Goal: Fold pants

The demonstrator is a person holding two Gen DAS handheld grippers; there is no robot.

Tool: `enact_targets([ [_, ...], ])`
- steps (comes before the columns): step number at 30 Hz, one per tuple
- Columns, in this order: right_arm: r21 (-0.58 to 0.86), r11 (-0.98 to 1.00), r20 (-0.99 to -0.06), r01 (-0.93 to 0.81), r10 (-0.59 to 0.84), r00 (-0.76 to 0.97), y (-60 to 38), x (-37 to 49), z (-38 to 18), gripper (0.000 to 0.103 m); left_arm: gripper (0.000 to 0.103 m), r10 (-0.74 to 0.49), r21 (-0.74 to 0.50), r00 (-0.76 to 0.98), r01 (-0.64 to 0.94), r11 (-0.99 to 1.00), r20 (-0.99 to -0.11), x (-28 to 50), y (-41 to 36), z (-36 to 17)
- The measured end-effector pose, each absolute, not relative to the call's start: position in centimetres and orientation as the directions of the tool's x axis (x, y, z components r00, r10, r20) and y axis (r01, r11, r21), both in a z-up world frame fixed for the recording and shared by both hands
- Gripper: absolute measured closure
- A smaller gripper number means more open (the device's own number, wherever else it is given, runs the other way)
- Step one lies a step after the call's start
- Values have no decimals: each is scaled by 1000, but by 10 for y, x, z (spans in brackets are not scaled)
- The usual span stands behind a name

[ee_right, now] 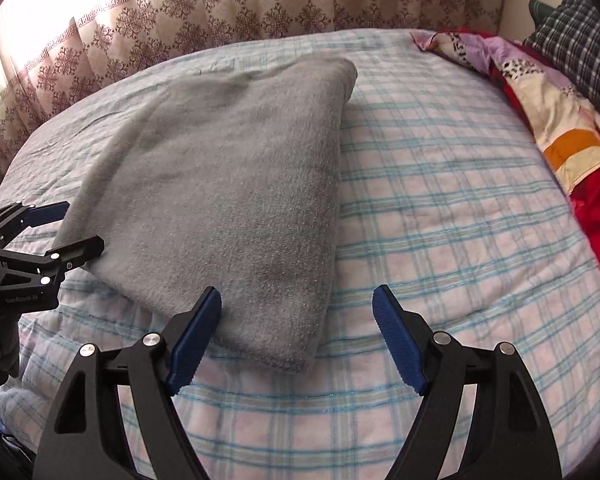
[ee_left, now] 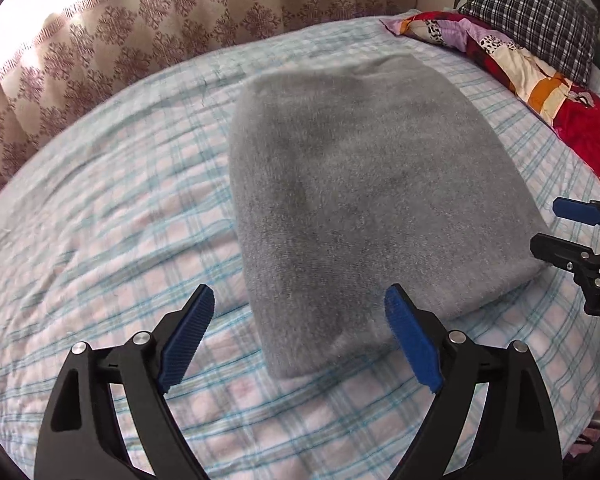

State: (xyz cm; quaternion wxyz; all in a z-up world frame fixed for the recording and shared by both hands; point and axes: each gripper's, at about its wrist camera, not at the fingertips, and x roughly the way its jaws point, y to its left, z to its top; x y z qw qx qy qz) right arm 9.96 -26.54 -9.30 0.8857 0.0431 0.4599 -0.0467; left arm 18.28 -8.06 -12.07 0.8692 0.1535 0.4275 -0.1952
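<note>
The pants (ee_left: 364, 184) are fuzzy matt grey knit. The bed (ee_left: 100, 240) sheet is thin, wrinkled checked cotton. Ribbed blue pads (ee_left: 410, 344) look like matt plastic.

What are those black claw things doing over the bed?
A person is folding grey pants on a bed with a checked sheet, holding a claw in each hand. The pants lie folded into a thick flat bundle. The left hand-held gripper and the right hand-held gripper are both open, one at each near corner of the bundle, and neither is pinching it.
</note>
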Motion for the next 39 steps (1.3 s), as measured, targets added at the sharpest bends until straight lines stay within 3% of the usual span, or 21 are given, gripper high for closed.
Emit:
enact_targets([
  [8, 83, 980, -793, 179, -44, 608, -266, 63, -65, 20, 6, -196, 140, 659, 420, 897, -726, 147, -87, -82],
  [15, 86, 975, -713, 204, -83, 696, -263, 48, -50, 16, 3, -190, 154, 707, 392, 907, -681, 121, -88, -61],
  [23, 34, 982, -664, 186, -117, 738, -251, 43, -42, 13, 3, -161, 150, 736, 338, 929, -657, 110, -82, -48],
  [25, 31, 982, -664, 189, -121, 738, -250, 42, -41, 8, 3, -147, 160, 749, 320, 934, -646, 107, -82, -48],
  [39, -40, 980, -632, 195, -176, 755, -243, 37, -40, 7, 3, -97, 195, 781, 272, 942, -617, 101, -83, -44],
])
